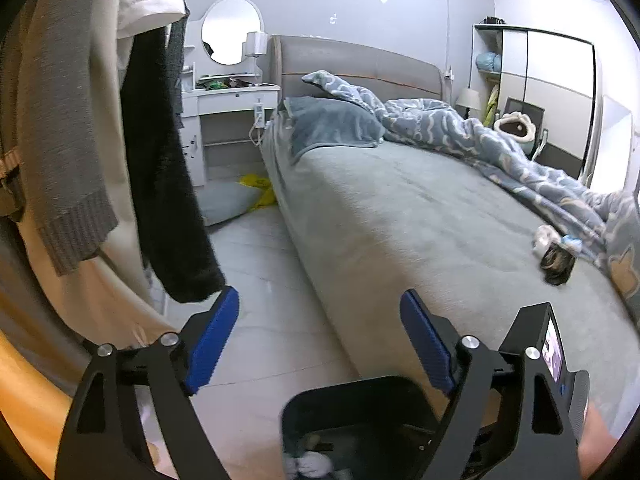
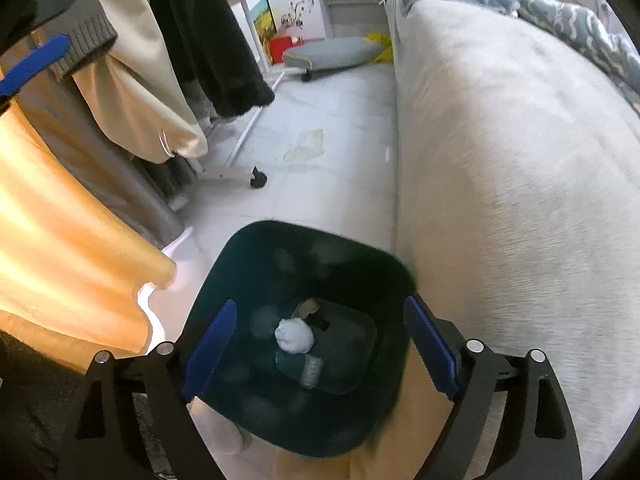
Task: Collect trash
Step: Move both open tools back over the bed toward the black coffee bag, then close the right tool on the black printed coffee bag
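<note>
Pale grey floor tiles (image 2: pixel 320 184) run down a narrow aisle between a bed (image 1: pixel 420 216) covered in a short-napped grey sheet and a wheeled clothes rack (image 2: pixel 240 144) hung with a ribbed grey knit (image 1: pixel 68 152), a fuzzy black garment (image 1: pixel 168 184) and cream fabric (image 2: pixel 136 80). At the aisle's far end, a flat grey cushion (image 2: pixel 332 54) lies on the floor beside a yellow bag (image 2: pixel 378 46), below a white dressing table (image 1: pixel 230 100) with a round mirror (image 1: pixel 230 30).

Standing on the tiles against the bed's side is a dark teal plastic bin (image 2: pixel 248 264), squarish with rounded corners. Inside it lie a crumpled white tissue ball (image 2: pixel 294 336), a teal wrapper-like piece (image 2: pixel 300 366) and a small tan scrap (image 2: pixel 306 308).

The right gripper (image 2: pixel 320 344) hovers directly over the bin's mouth, its ridged blue pads (image 2: pixel 208 344) spread wide and holding nothing. The left gripper (image 1: pixel 320 340) is likewise released and empty, held above the aisle with the bin's rim (image 1: pixel 344 386) low in its view.

On the bed's near corner, close to a rumpled blue cloud-pattern duvet (image 1: pixel 500 140), sit a small dark object (image 1: pixel 556 264), a crumpled white piece (image 1: pixel 546 238) and a pale blue-and-white scrap (image 1: pixel 572 244), apparently touching one another. A glossy white wardrobe (image 1: pixel 548 80) stands beyond the bed's far side.
</note>
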### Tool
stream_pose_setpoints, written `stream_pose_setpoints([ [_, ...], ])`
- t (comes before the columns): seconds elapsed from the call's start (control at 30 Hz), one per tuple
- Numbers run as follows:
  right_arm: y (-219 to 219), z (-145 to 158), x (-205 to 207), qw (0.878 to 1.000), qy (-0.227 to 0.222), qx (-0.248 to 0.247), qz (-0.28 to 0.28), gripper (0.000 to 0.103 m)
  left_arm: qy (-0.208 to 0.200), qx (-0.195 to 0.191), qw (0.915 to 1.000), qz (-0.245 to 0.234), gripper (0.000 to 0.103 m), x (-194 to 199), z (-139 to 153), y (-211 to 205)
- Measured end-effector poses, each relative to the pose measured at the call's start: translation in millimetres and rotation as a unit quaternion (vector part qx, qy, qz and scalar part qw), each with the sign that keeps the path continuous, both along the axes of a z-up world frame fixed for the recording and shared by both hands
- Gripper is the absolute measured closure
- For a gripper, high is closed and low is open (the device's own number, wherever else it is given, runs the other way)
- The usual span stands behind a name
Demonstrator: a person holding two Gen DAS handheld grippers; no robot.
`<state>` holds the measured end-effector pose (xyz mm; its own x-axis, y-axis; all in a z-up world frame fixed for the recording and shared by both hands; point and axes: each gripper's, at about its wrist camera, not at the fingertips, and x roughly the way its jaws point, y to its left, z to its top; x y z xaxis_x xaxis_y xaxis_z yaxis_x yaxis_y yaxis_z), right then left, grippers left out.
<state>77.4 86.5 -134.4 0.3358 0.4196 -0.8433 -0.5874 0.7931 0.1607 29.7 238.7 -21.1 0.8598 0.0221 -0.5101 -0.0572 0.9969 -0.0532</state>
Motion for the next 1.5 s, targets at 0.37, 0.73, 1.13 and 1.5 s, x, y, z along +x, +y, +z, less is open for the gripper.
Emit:
stream_pose_setpoints([
  [0.37, -53, 49, 0, 0.997, -0.064, 0.03, -0.034, 0.012, -0.007, -0.031, 0.9989, -0.033, 0.005, 5, 10, -39],
  [0.73, -118, 70, 14, 0.991, -0.094, 0.037, -0.085, 0.011, -0.003, -0.028, 0.9978, -0.06, 0.004, 21, 12, -85],
  [1.13, -199, 94, 44, 0.982, -0.126, 0.058, -0.124, 0.011, 0.022, -0.036, 0.9946, -0.095, 0.004, 51, 0, -133],
  [1.5, -252, 102, 76, 0.98, -0.133, 0.064, -0.136, 0.023, 0.047, -0.024, 0.9904, -0.128, 0.004, 78, -14, -178],
])
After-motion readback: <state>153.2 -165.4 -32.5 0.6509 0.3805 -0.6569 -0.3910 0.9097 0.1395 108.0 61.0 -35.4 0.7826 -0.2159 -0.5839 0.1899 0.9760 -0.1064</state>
